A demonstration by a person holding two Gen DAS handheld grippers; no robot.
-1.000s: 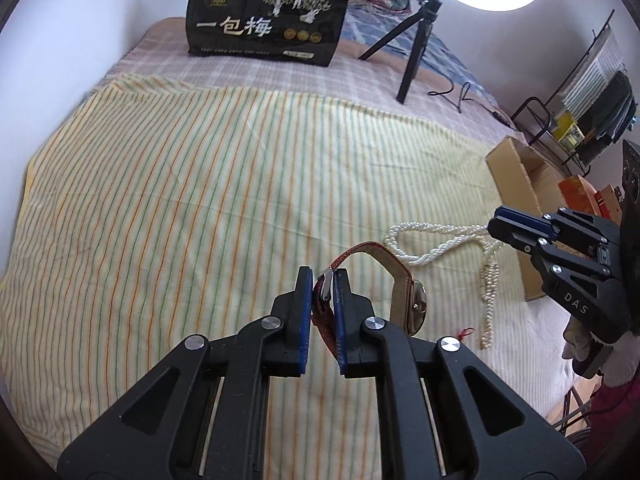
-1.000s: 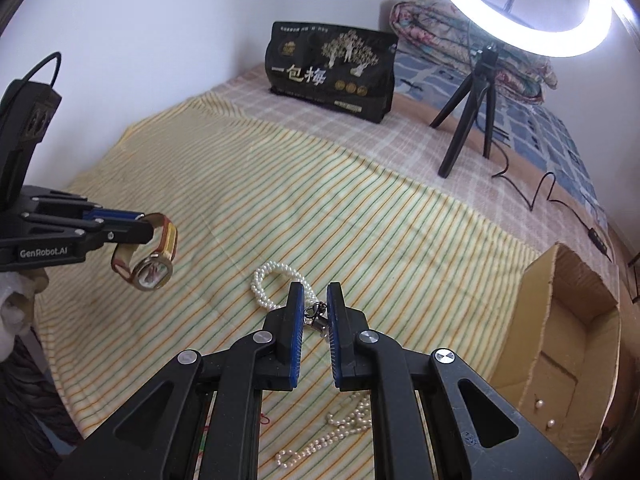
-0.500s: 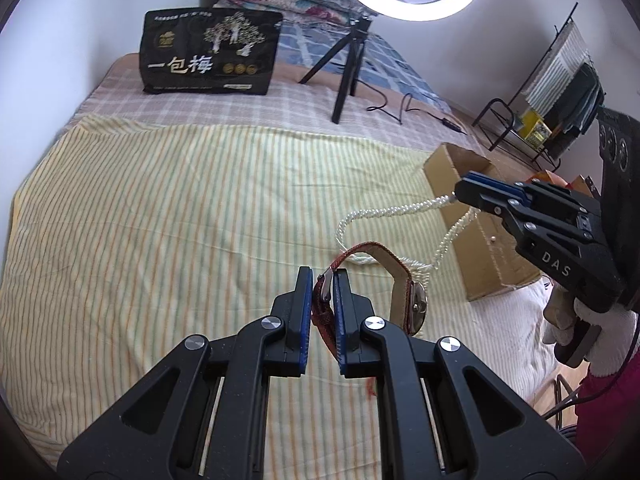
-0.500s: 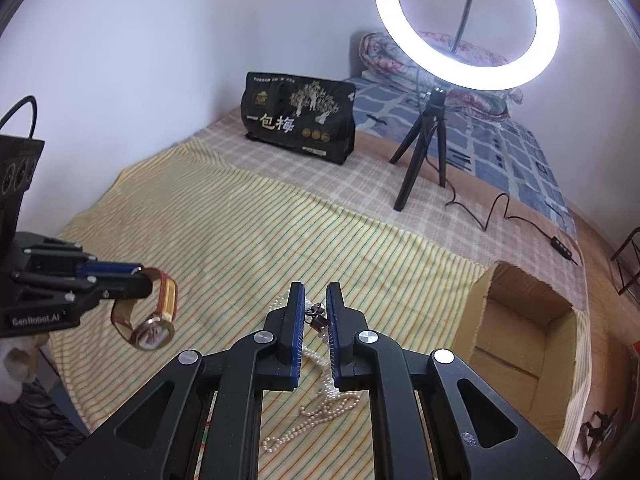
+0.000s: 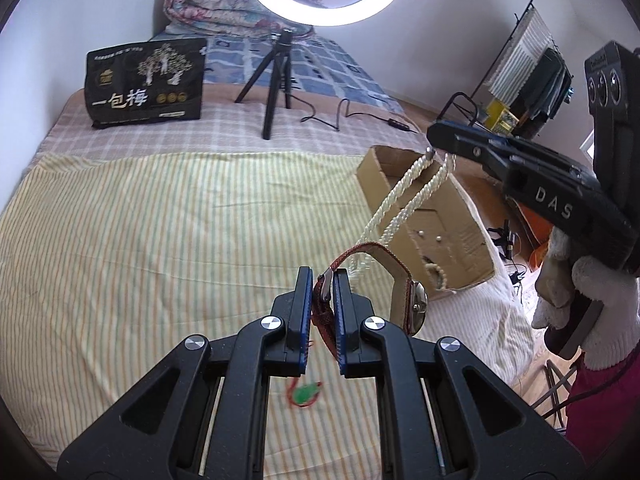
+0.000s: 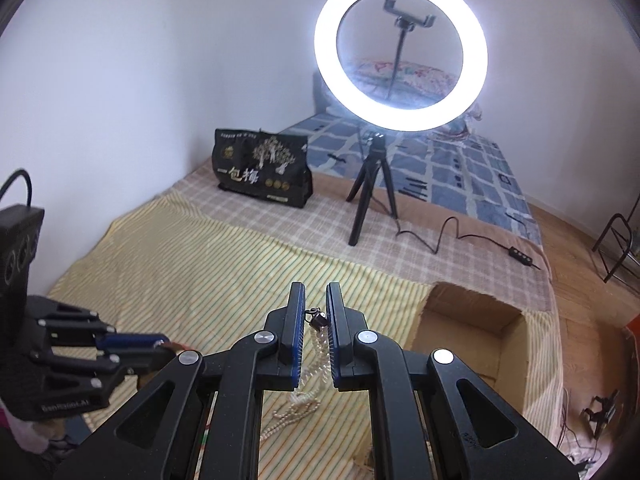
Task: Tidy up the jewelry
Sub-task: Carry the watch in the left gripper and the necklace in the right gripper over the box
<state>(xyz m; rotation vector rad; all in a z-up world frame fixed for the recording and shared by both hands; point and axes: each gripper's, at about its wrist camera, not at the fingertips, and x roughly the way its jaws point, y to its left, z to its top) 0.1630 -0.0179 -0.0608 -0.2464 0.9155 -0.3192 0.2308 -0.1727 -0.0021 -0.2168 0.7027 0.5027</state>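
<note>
My left gripper (image 5: 322, 280) is shut on the red-brown strap of a wristwatch (image 5: 404, 296), whose round metal case hangs to the right, above the striped bedspread (image 5: 160, 240). My right gripper (image 6: 316, 312) is shut on the dark clasp of a twisted pearl necklace (image 6: 316, 344). The necklace (image 5: 404, 196) hangs from its tip (image 5: 436, 140) in the left wrist view, over the near end of an open cardboard box (image 5: 452, 220). The box (image 6: 472, 332) holds pearl pieces. The left gripper (image 6: 132, 344) shows low at the left of the right wrist view.
A ring light on a tripod (image 5: 276, 92) and its cable (image 6: 460, 240) stand on the bed behind the striped cloth. A black printed bag (image 5: 146, 80) stands at the far left. A small green and red item (image 5: 304, 392) lies on the cloth below my left gripper. A metal rack (image 5: 520, 92) stands at right.
Both grippers have risen from the bedspread. The right gripper has lifted the pearl necklace off the cloth and carried it toward the cardboard box. The watch stays gripped in the left.
</note>
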